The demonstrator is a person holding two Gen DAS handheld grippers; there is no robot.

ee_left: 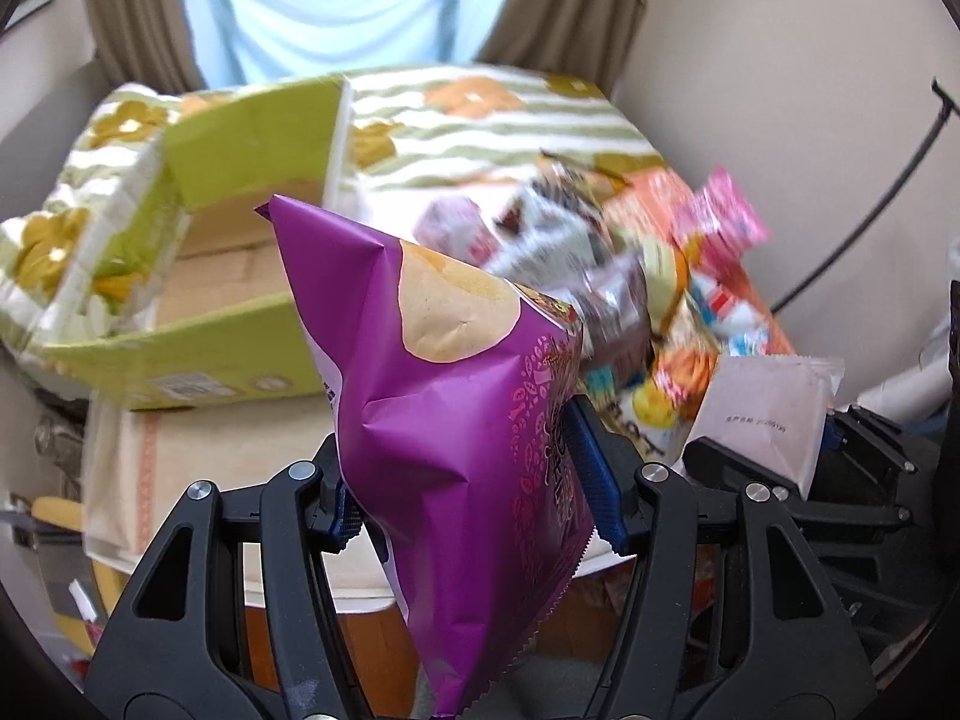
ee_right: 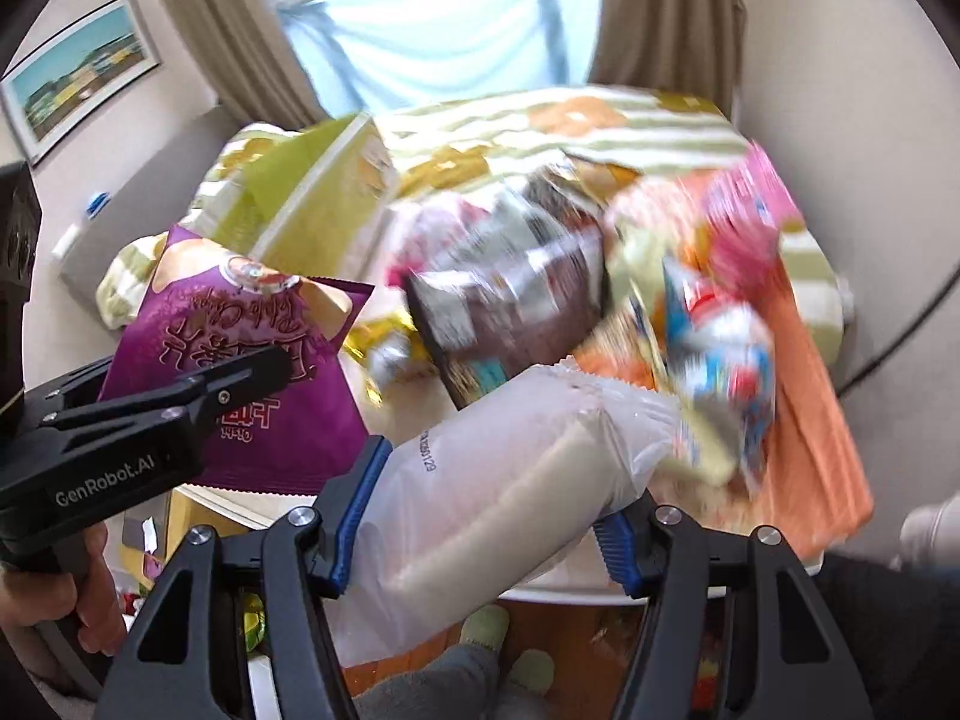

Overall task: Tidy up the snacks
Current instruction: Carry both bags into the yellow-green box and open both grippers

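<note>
So the desk (ee_left: 516, 114) has that striped flowery cloth, and the open green box (ee_left: 240, 276) sits on its left side. Right of the box there's a blurry heap of snack packs (ee_right: 600, 300). My left gripper (ee_left: 474, 480) has its fingers pinching a purple chip bag (ee_left: 432, 396), held up in front of the box. My right gripper (ee_right: 480, 534) is clamped on a pale translucent packet (ee_right: 516, 480), up in front of the heap, right of the box.
</note>
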